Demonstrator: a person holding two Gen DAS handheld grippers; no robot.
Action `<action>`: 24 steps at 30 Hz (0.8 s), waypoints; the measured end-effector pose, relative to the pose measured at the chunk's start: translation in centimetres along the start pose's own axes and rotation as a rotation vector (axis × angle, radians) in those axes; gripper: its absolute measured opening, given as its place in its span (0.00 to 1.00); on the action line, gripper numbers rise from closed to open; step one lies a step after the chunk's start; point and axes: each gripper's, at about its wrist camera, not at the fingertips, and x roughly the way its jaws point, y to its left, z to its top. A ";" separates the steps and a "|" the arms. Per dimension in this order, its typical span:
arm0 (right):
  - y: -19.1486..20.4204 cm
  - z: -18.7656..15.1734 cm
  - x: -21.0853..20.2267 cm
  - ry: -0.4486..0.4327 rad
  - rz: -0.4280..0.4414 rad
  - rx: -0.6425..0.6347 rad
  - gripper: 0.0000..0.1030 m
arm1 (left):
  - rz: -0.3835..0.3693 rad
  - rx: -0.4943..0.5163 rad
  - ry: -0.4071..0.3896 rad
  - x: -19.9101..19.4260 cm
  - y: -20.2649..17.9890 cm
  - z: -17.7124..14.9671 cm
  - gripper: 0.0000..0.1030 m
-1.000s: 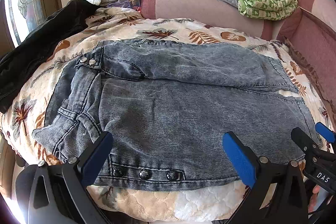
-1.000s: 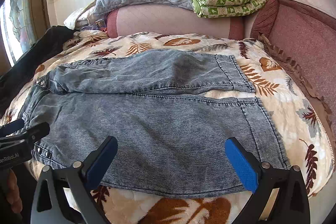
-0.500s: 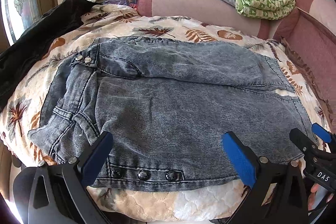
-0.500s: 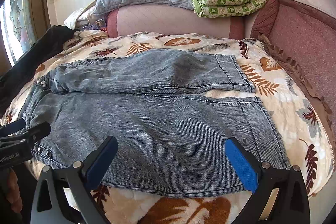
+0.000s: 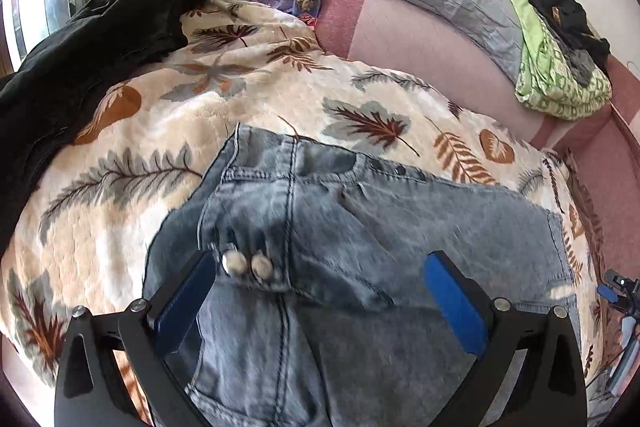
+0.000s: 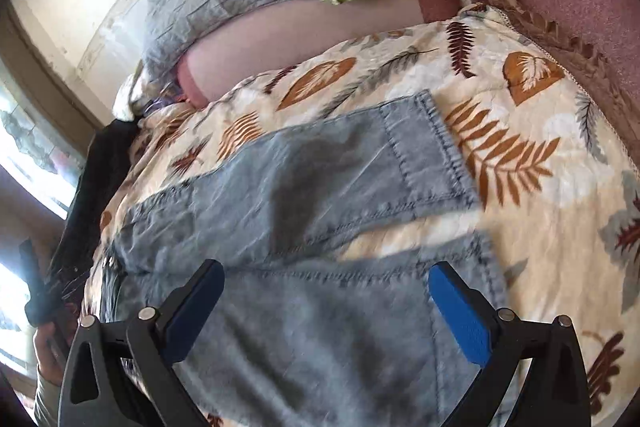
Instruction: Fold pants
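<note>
two black grippers with blue pads hang low over the faded grey-blue denim pants [image 5: 360,227], which lie flat on a cream blanket with brown leaf print [image 5: 160,131]. the left gripper [image 5: 320,291] has its fingers wide apart above the waistband, near two metal buttons [image 5: 248,265]. the right gripper [image 6: 326,303] is also spread apart, over the leg part near the hems.
</note>
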 end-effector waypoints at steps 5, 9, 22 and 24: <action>-3.9 7.3 4.5 0.042 -0.083 0.085 0.79 | 0.016 -0.099 0.059 4.4 4.3 4.6 0.97; -5.2 10.0 7.6 0.079 -0.143 0.078 0.67 | 0.033 -0.163 0.093 7.4 7.2 7.0 0.87; -6.3 13.0 12.9 0.131 -0.165 0.071 0.54 | 0.017 -0.145 0.150 13.2 6.7 9.7 0.58; -6.4 13.0 13.2 0.144 -0.174 0.065 0.54 | 0.020 -0.137 0.153 13.5 6.5 9.9 0.56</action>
